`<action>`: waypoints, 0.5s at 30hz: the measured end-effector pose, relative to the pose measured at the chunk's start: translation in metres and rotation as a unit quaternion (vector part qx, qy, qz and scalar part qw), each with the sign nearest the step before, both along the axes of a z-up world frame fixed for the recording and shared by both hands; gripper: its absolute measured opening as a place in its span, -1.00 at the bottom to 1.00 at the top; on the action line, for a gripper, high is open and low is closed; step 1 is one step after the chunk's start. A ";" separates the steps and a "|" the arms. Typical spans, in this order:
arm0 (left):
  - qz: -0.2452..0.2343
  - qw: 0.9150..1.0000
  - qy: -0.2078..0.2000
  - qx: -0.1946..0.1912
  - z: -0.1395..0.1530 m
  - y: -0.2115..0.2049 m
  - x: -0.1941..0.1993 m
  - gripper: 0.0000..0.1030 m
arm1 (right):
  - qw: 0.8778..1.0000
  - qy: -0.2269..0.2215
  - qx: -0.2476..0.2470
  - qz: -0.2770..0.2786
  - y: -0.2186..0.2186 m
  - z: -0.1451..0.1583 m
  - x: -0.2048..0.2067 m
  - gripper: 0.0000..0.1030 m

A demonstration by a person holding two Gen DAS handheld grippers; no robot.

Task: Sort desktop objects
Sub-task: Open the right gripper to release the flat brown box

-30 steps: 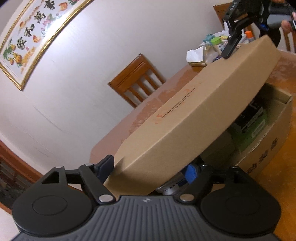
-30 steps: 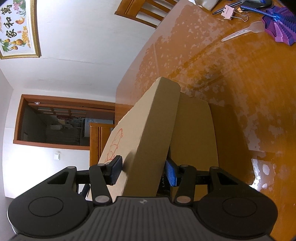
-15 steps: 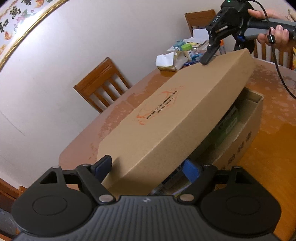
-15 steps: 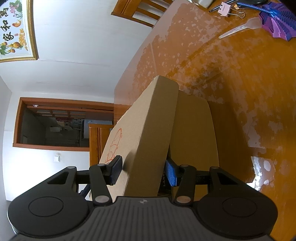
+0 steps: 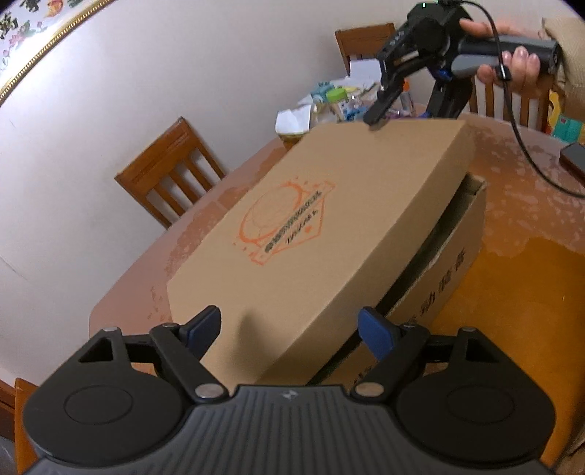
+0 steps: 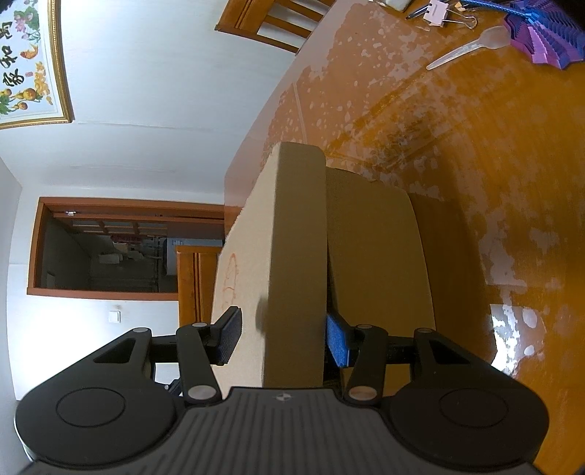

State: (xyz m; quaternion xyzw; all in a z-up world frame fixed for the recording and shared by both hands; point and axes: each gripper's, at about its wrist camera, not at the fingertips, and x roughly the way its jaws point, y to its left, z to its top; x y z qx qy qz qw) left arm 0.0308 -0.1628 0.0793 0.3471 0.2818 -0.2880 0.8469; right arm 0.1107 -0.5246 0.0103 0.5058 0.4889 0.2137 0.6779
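The left gripper (image 5: pixel 289 330) stood open, its 2 blue pads (image 5: pixel 373 330) on either side of the near corner of the flat cardboard lid (image 5: pixel 329 219) without pressing it. The lid carried an orange print and lay tilted over the open carton (image 5: pixel 449 270), which stood on the orange wooden table (image 5: pixel 519 292). At the far end of the lid, the right gripper (image 6: pixel 281 338) was closed on its edge, 1 pad on each face. Further away on the table lay a white plastic spoon (image 6: pixel 471 45), a binder clip (image 6: pixel 437 12) and a purple folded fan (image 6: pixel 544 40).
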 end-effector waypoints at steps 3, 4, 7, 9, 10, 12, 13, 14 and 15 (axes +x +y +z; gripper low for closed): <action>0.006 1.000 0.003 -0.014 0.002 0.001 0.000 0.61 | 1.000 0.000 0.001 0.000 0.000 0.000 -0.001 0.07; 0.012 1.000 0.008 -0.025 0.004 0.003 0.000 0.61 | 1.000 0.000 0.001 0.000 -0.001 0.001 -0.001 0.07; 0.037 0.997 0.027 -0.067 0.010 0.014 0.005 0.62 | 1.000 0.000 -0.004 -0.001 -0.001 0.003 -0.003 0.07; 0.060 0.992 0.046 -0.105 0.014 0.027 0.010 0.74 | 1.000 -0.001 -0.022 -0.003 -0.002 0.007 -0.005 0.16; 0.072 0.988 0.054 -0.128 0.017 0.035 0.011 0.75 | 0.999 -0.001 -0.037 -0.003 -0.003 0.010 -0.006 0.18; 0.095 0.978 0.067 -0.174 0.022 0.048 0.016 0.76 | 0.998 -0.005 -0.064 -0.003 -0.003 0.016 -0.008 0.18; 0.106 0.972 0.075 -0.194 0.024 0.054 0.019 0.77 | 0.997 -0.007 -0.077 -0.003 -0.003 0.019 -0.010 0.18; 0.120 0.966 0.081 -0.214 0.025 0.061 0.022 0.79 | 0.996 -0.011 -0.090 -0.003 -0.003 0.024 -0.012 0.21; 0.138 0.959 0.085 -0.234 0.026 0.068 0.026 0.81 | 0.994 -0.015 -0.106 -0.003 -0.001 0.028 -0.014 0.32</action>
